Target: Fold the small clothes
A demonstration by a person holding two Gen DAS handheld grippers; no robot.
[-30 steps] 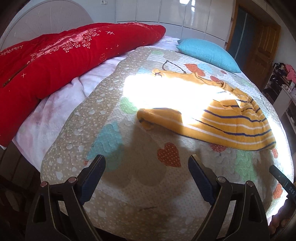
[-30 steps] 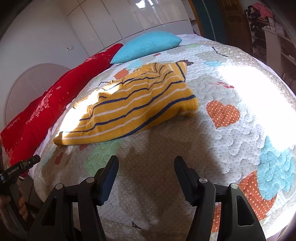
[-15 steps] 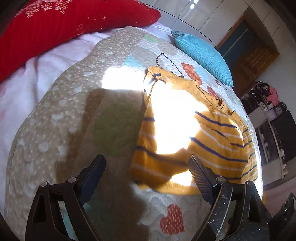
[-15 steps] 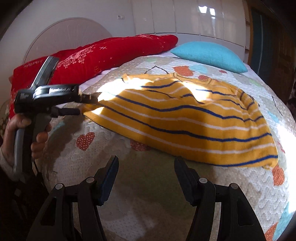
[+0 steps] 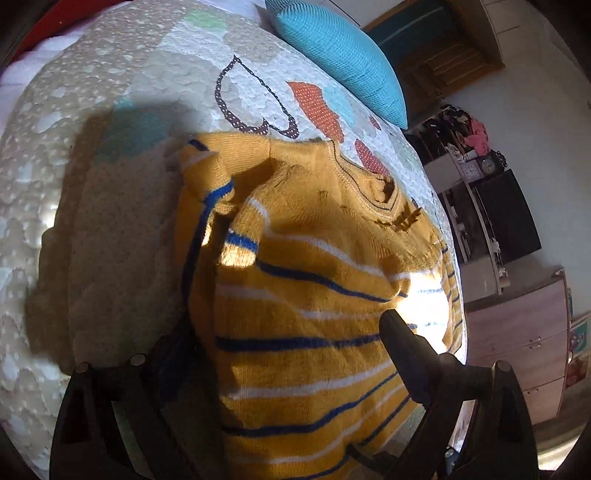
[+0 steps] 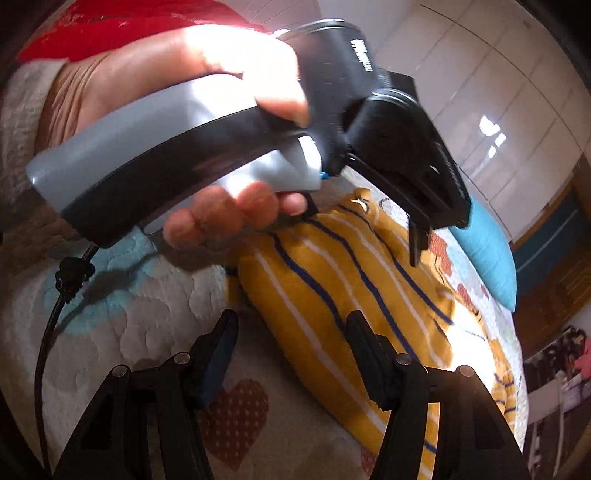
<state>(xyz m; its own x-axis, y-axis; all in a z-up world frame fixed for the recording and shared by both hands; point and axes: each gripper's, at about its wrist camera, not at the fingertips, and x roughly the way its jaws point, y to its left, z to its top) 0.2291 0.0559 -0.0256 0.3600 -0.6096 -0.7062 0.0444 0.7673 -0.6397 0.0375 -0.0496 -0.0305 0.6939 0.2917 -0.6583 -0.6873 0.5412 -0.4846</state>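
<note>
A small mustard-yellow sweater (image 5: 314,280) with blue and white stripes lies spread on the quilted bed; it also shows in the right wrist view (image 6: 351,295). One sleeve (image 5: 207,173) is bunched at its upper left. My left gripper (image 5: 280,339) is open and hovers close over the sweater's lower body, its fingers straddling the knit. My right gripper (image 6: 291,332) is open, low over the sweater's near edge. In the right wrist view, the hand-held left gripper's body (image 6: 258,122) fills the upper frame above the sweater.
The bed carries a quilt (image 5: 74,184) with hearts and coloured patches. A turquoise pillow (image 5: 340,55) lies at the head, and a red blanket (image 6: 110,22) along the far side. Drawers and shelves (image 5: 517,325) stand beside the bed. A cable (image 6: 55,306) hangs from the left gripper.
Both grippers have moved in close over the sweater. The left one has gone from the quilt's edge to above the sweater body; the right one has swung toward the sweater's near edge.
</note>
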